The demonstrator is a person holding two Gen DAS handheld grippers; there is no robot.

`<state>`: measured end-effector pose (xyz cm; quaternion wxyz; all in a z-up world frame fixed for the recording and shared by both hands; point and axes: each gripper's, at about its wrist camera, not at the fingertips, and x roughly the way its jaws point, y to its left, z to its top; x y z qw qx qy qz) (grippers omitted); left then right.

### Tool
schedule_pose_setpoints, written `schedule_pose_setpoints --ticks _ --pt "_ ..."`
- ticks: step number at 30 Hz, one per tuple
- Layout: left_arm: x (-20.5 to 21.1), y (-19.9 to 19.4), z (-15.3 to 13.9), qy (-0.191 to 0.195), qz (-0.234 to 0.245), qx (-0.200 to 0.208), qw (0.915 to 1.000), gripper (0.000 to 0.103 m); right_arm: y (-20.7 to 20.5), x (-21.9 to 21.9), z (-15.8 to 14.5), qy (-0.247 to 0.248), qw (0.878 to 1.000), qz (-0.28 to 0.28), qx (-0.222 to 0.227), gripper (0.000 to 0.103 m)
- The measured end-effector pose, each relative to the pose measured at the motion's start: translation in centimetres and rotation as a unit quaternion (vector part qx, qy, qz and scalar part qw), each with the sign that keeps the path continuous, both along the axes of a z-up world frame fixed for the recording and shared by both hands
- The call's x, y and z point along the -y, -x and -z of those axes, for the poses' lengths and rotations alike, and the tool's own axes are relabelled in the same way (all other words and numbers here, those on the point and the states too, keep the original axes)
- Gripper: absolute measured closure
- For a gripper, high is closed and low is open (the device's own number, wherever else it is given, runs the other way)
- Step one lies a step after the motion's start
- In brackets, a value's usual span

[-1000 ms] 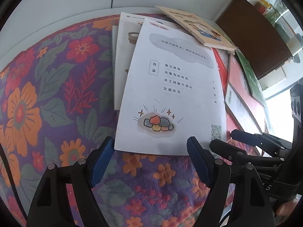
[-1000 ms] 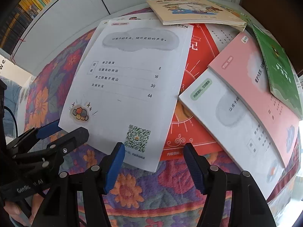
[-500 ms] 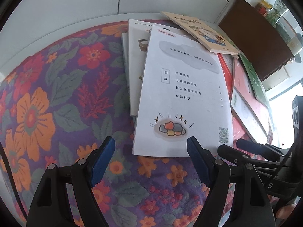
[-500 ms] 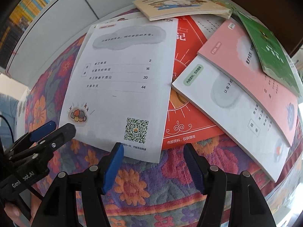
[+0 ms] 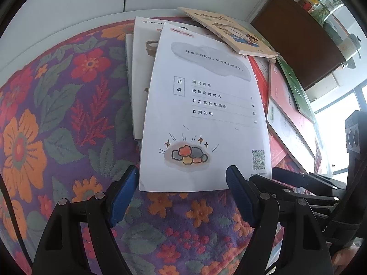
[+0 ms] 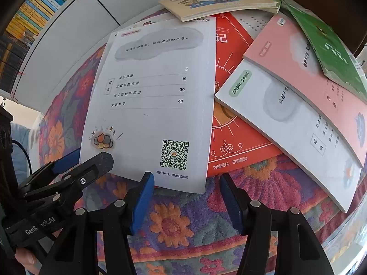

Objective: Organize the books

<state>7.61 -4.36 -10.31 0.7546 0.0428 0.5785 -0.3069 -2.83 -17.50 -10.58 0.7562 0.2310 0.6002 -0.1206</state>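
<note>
A white book [image 5: 206, 114] with a contents list and a QR code lies on top of a loose spread of books on a floral cloth [image 5: 57, 114]. My left gripper [image 5: 181, 178] is open, its blue pads straddling the book's near edge without touching it. My right gripper [image 6: 186, 181] hovers over the near right corner of the same white book [image 6: 156, 96]. Its jaws are closing, with that corner between them and the pads not pressing. Each gripper shows in the other's view: the right gripper [image 5: 298, 183] and the left gripper [image 6: 80, 165].
A red book [image 6: 231, 123], a white book with a green label [image 6: 286, 123], a pink book [image 6: 309, 68], a green book [image 6: 330, 52] and a beige picture book [image 6: 213, 0] overlap to the right and behind. A bookshelf [image 6: 25, 23] stands far left, a brown cabinet [image 5: 298, 45] far right.
The right gripper's jaws have narrowed a little and the wrist has rolled, bringing the white book's near corner between them. The left gripper stays as wide as before.
</note>
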Motion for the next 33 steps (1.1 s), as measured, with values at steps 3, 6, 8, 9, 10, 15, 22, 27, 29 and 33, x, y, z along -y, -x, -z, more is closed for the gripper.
schedule_pose_setpoints --ticks 3,6,8,9,10,15,22,27,29,33 --pt "0.0 0.0 0.0 0.002 0.002 -0.002 1.0000 0.027 -0.1 0.2 0.1 -0.004 1.000 0.007 -0.001 0.045" --pt "-0.3 -0.2 -0.1 0.008 0.000 -0.007 0.9999 0.027 -0.6 0.2 0.2 -0.007 1.000 0.012 -0.001 0.045" --pt "-0.6 -0.3 -0.2 0.014 -0.003 -0.008 0.9999 0.027 -0.7 0.2 0.1 0.000 1.000 0.014 -0.001 0.045" --pt "-0.7 -0.4 -0.3 0.015 -0.004 -0.007 0.9999 0.027 -0.7 0.3 0.0 0.005 1.000 0.016 -0.001 0.045" --pt "-0.9 -0.4 -0.4 0.017 -0.006 -0.005 0.9998 0.027 -0.7 0.5 0.0 0.007 1.000 0.018 -0.001 0.045" --pt "-1.2 -1.0 -0.4 0.023 -0.006 -0.007 0.9997 0.027 -0.6 1.4 -0.4 0.035 0.999 0.039 -0.002 0.045" --pt "-0.8 -1.0 0.0 0.033 0.006 -0.012 0.9994 0.027 -1.7 1.1 -0.5 0.053 0.998 0.034 -0.012 0.045" --pt "-0.6 -1.0 0.1 0.030 0.012 -0.006 0.9995 0.027 -2.4 0.5 -0.3 0.056 0.998 0.035 -0.016 0.045" --pt "-0.6 -1.1 0.1 0.032 0.013 -0.008 0.9994 0.027 -2.5 0.6 -0.2 0.053 0.998 0.038 -0.017 0.045" --pt "-0.6 -1.3 0.1 0.035 0.013 -0.011 0.9992 0.027 -1.8 1.2 -0.6 0.073 0.996 0.054 -0.018 0.045"
